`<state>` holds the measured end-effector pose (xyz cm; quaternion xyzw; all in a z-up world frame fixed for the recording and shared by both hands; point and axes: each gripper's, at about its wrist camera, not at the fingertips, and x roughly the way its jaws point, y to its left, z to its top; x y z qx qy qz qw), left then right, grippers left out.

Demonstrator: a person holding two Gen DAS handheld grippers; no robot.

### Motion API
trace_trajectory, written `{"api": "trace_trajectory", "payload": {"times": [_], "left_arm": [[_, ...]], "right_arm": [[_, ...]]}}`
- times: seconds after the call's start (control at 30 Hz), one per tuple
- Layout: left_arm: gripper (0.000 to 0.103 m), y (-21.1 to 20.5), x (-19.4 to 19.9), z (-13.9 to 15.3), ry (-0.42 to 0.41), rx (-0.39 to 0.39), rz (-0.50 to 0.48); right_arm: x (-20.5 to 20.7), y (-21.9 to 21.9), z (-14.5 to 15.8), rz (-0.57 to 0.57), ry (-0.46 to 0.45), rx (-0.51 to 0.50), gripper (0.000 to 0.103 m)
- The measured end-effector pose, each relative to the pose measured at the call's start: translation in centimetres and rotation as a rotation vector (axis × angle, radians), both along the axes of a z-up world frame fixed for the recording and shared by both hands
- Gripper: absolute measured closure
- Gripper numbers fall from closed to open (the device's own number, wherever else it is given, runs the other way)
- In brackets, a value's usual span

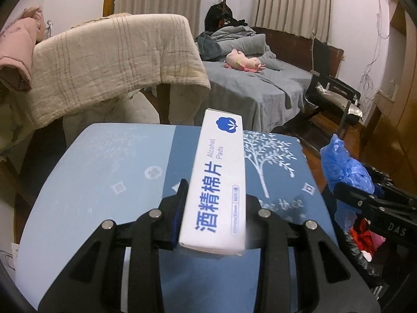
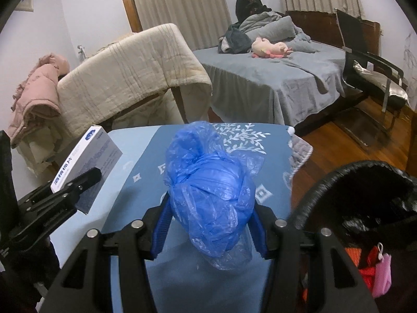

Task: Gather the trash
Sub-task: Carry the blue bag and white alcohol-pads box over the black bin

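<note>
We see the left gripper [image 1: 216, 203] pinching the alcohol pads box [image 1: 219, 182], the right gripper [image 2: 211, 224] pinching the blue plastic bag [image 2: 211, 190], both above the blue table [image 1: 104, 172].

White alcohol-pads box [image 1: 217, 180] and crumpled blue plastic bag [image 2: 212, 193] held above the blue tablecloth [image 1: 104, 172]

blue patterned tablecloth [image 1: 109, 172], covering table

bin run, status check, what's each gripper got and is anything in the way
Left gripper shut on white box. Right gripper shut on blue bag. Both above table. Bin at right, path clear.
</note>
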<state>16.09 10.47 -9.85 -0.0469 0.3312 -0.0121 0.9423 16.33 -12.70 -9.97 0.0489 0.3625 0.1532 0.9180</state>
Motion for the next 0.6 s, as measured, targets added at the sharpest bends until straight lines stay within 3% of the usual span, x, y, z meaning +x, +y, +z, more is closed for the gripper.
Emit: {"api": "trace_trajectory", "payload": {"times": [0.6], "left_arm": [[0.071, -5.9, -6.3, 3.7, -0.05, -0.025, -0.05]], "right_arm": [[-8.2, -5.5, 4.3, -0.041, -0.096, -0.006, 0.05]]}}
